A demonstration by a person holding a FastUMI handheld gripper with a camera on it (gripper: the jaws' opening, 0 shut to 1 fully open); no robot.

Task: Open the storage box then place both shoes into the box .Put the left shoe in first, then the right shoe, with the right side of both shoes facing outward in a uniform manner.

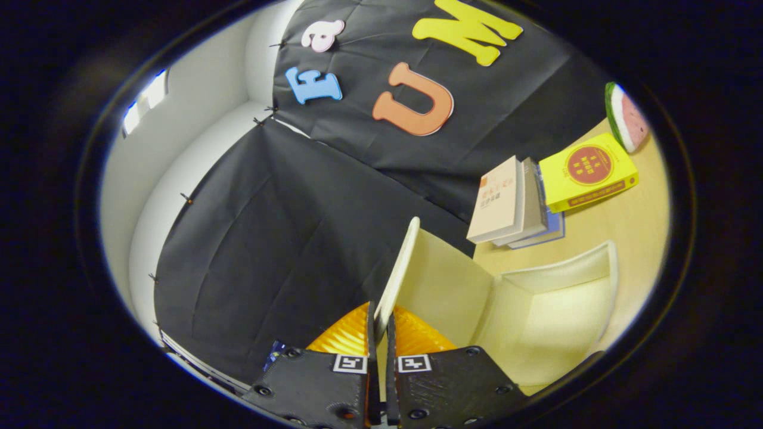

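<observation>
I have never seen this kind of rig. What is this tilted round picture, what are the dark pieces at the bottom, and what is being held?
The picture comes from a fisheye camera riding on a hand-held gripper that a person carries; no robot arm is involved. The dark pieces at the bottom are its two fingers, seen from behind. They are shut on the thin edge of the cream plastic lid of the cream storage box, lifted away from the opening. On the pale wooden table beyond stand three leaning books, a yellow book and a watermelon-slice toy. Black cloth forms the wall behind.
</observation>
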